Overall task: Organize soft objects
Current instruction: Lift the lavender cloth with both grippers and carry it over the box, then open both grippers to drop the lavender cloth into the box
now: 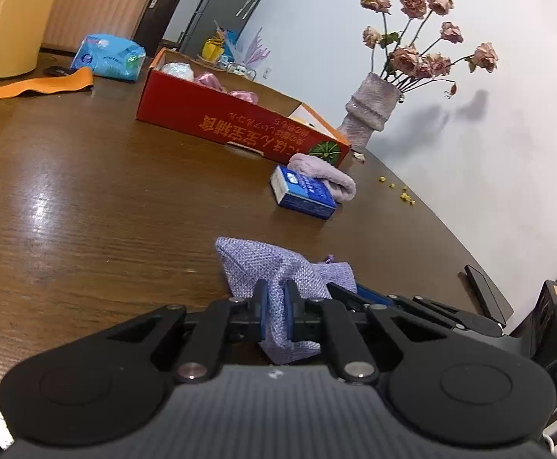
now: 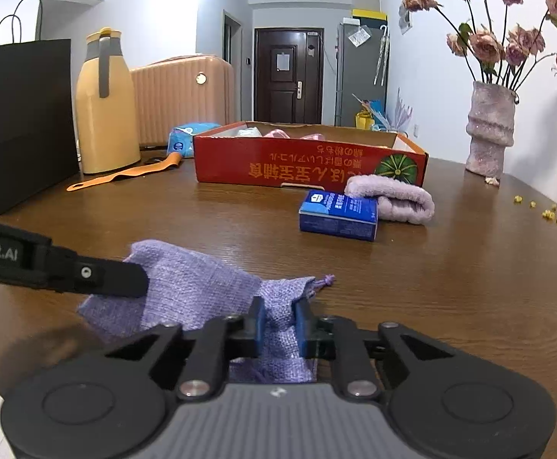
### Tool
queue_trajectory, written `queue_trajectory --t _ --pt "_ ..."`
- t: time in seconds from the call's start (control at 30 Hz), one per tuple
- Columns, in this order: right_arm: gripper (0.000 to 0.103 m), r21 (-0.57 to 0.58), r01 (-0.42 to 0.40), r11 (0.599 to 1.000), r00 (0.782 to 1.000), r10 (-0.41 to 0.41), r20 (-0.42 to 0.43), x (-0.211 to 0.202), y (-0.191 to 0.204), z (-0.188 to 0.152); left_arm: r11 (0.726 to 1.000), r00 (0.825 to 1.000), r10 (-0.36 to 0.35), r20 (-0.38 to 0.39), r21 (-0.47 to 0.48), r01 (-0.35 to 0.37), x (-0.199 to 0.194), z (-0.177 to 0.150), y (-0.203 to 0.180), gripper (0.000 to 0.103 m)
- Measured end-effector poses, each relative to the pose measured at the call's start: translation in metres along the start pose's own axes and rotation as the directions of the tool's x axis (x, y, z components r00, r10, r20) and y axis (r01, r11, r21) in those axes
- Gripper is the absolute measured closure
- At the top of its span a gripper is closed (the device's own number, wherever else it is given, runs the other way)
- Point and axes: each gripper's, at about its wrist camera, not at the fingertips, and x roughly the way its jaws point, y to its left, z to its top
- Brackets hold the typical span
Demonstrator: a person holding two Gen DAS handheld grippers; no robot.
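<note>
A purple woven drawstring pouch [image 1: 263, 264] [image 2: 190, 287] lies on the brown table near me. My left gripper [image 1: 274, 298] is shut on one side of the pouch. My right gripper [image 2: 280, 317] is shut on its gathered neck end; the left gripper's finger [image 2: 98, 277] shows on the pouch's left side. Farther off, a rolled lilac towel [image 1: 332, 176] [image 2: 393, 197] lies against a blue box [image 1: 305, 191] [image 2: 339, 214]. Behind them stands a red cardboard box [image 1: 240, 122] [image 2: 309, 160] holding pink and pale soft items.
A vase of dried roses [image 2: 489, 130] stands at the right rear. A yellow jug [image 2: 104, 103], black paper bag [image 2: 22, 122], orange strap [image 2: 125, 174] and blue tissue pack [image 1: 106, 55] sit at the left rear. Yellow crumbs [image 2: 546, 212] lie near the right edge.
</note>
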Motion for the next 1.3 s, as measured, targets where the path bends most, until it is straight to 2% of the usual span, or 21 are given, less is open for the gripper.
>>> queue_trajectory --t 0.03,0.17,0.23,0.37,0.47,0.57,0.7,0.8,0.93,1.0,1.07,1.1,1.17,1.2,1.23,1.3 --pt "0.099 0.008 -0.007 1.0 1.0 0.007 0.009 -0.002 -0.001 0.003 1.0 1.0 -0.005 0.008 0.007 0.005 -0.001 0.003 -0.002 0.094" --pt "0.099 0.044 -0.068 0.997 0.995 0.064 0.08 -0.012 -0.014 0.037 0.992 0.989 -0.105 0.1 0.078 0.098 -0.006 0.04 -0.014 0.094" --pt "0.099 0.022 -0.084 0.996 0.987 0.08 0.139 -0.009 -0.022 0.067 0.985 0.98 -0.14 0.14 0.122 0.123 -0.001 0.073 -0.021 0.094" --pt "0.099 -0.039 -0.069 0.997 0.971 0.076 0.225 0.026 -0.042 0.143 0.977 0.969 -0.147 0.199 0.185 0.11 0.033 0.155 -0.027 0.094" --pt "0.101 -0.025 -0.118 0.993 0.977 0.121 0.176 0.077 -0.056 0.192 0.979 0.976 -0.123 0.182 0.18 0.09 0.08 0.207 -0.021 0.094" --pt "0.102 0.012 -0.111 0.994 0.988 0.109 0.105 0.139 -0.068 0.221 0.986 0.99 -0.053 0.132 0.162 0.031 0.132 0.236 -0.006 0.095" --pt "0.102 0.102 -0.128 0.987 0.991 0.132 -0.028 0.214 -0.081 0.233 0.994 0.998 0.037 0.053 0.105 -0.043 0.191 0.245 0.026 0.095" --pt "0.102 0.134 -0.114 0.984 0.983 0.132 -0.131 0.252 -0.087 0.23 0.987 0.995 0.102 -0.009 0.127 -0.1 0.223 0.243 0.04 0.095" --pt "0.101 0.147 -0.091 0.985 0.97 0.121 -0.21 0.272 -0.089 0.221 0.973 0.986 0.135 -0.098 0.202 -0.113 0.25 0.229 0.043 0.095" --pt "0.1 0.141 -0.094 0.986 0.962 0.126 -0.243 0.277 -0.089 0.216 0.973 0.988 0.119 -0.099 0.209 -0.096 0.255 0.224 0.046 0.094" --pt "0.098 0.164 -0.096 0.982 0.959 0.136 -0.249 0.279 -0.091 0.214 0.982 0.989 0.106 -0.103 0.168 -0.087 0.255 0.224 0.055 0.087" --pt "0.097 0.185 -0.102 0.977 0.954 0.149 -0.26 0.279 -0.094 0.216 0.982 0.989 0.113 -0.099 0.161 -0.096 0.253 0.223 0.058 0.081" --pt "0.095 0.202 -0.114 0.973 0.947 0.168 -0.274 0.276 -0.096 0.219 0.978 0.986 0.135 -0.094 0.171 -0.117 0.249 0.223 0.058 0.079" --pt "0.092 0.207 -0.121 0.971 0.946 0.176 -0.274 0.273 -0.096 0.222 0.977 0.987 0.135 -0.087 0.175 -0.118 0.243 0.224 0.054 0.073" --pt "0.088 0.207 -0.128 0.97 0.945 0.182 -0.271 0.269 -0.097 0.226 0.978 0.99 0.125 -0.072 0.177 -0.111 0.234 0.226 0.052 0.063" --pt "0.087 0.199 -0.131 0.971 0.955 0.178 -0.239 0.253 -0.1 0.237 0.977 0.994 0.107 -0.03 0.188 -0.099 0.214 0.231 0.043 0.054"
